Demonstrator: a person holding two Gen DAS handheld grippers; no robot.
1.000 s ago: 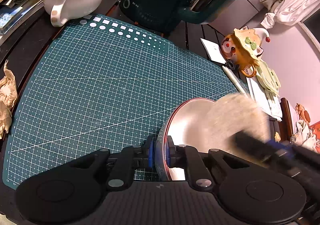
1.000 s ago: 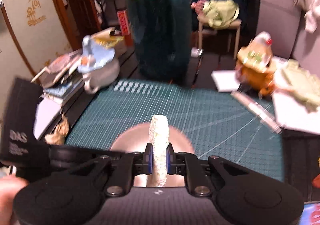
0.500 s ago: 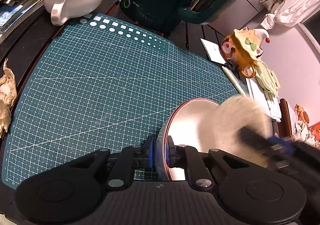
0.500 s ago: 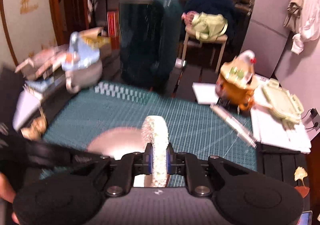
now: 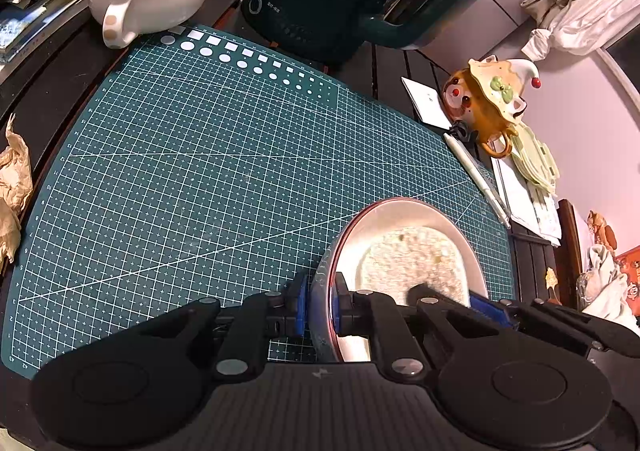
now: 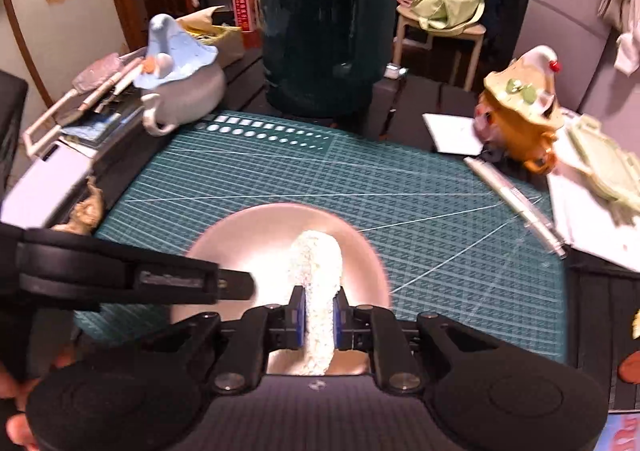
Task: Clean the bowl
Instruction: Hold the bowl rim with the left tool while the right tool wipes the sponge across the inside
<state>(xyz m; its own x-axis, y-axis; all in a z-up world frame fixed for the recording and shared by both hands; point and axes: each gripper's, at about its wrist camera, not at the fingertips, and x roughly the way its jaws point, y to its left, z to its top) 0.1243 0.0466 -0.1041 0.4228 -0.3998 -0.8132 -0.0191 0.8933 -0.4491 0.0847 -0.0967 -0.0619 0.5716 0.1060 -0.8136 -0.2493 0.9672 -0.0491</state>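
On the green cutting mat (image 5: pixel 208 179), near its front right corner, sits the bowl (image 5: pixel 404 219), pale inside with a thin reddish rim. The left gripper (image 5: pixel 320 311) has its two tongs pinched across the bowl's near wall, one pad outside and one inside. The right gripper (image 6: pixel 319 315) is squeezing a round, flat sponge (image 6: pixel 316 263) on edge, and the sponge's face is down inside the bowl against the bottom.

Handling-wise, my guess is the bowl is glazed ceramic or similar: stiff, a bit heavy for a rim pinch, slick, and chippable if it tips or gets knocked. Gripping the wall like that seems the sensible spot, since there's no handle; it mostly just has to stop the bowl from sliding or spinning on the mat. The sponge looks soft and squashy, so it'll flex under pressure and could twist out of a light pinch.

A few small specks show on the sponge face; can't tell whether the bowl itself is clean.
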